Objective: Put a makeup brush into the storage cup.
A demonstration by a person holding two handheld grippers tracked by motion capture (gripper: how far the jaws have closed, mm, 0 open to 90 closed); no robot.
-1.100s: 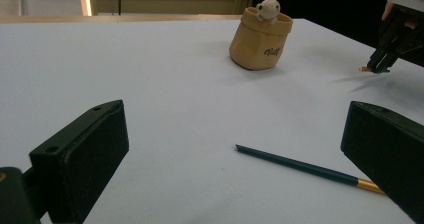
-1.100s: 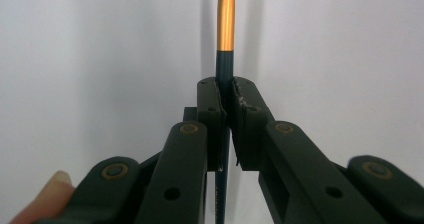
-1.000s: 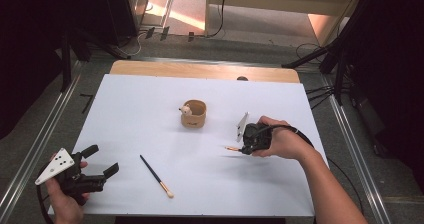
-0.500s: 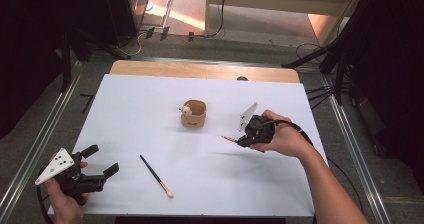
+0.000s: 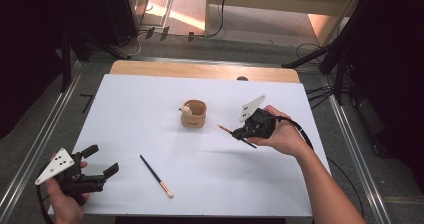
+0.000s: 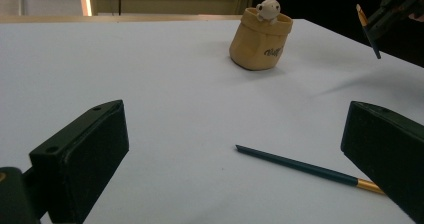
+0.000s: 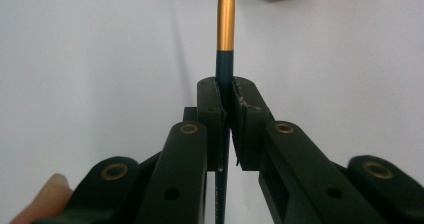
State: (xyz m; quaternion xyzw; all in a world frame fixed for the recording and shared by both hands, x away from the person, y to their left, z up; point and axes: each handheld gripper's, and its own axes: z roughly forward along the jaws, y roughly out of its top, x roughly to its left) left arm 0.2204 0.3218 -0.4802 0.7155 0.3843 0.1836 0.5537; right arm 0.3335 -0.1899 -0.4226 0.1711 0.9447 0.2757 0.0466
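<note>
Right gripper (image 5: pixel 240 132): jaws clenched on a dark-handled brush (image 7: pixel 223 74), pinched mid-shaft between the pads, gold ferrule sticking out past the jaw tips in the right gripper view. In the high view the brush is lifted off the sheet, tilted, ferrule end pointing toward the cup; bristle tip too small to make out, maybe a makeup brush. The person's right hand (image 5: pixel 280 134) wraps the gripper body, with its grey plate on top and its cable trailing back.

Near the ferrule end, apart from it: a small tan cup (image 5: pixel 194 114) shaped like a bag, upright near the sheet's middle, with a little white figurine (image 5: pixel 185 109) on its rim.

Left gripper (image 5: pixel 102 160): jaws released and wide apart, nothing between them, held low at the near left corner. A second brush (image 5: pixel 156 175) lies flat on the white sheet (image 5: pixel 150 99) just right of it, untouched, bristles toward the near edge. The sheet covers the wooden table (image 5: pixel 200 70).
</note>
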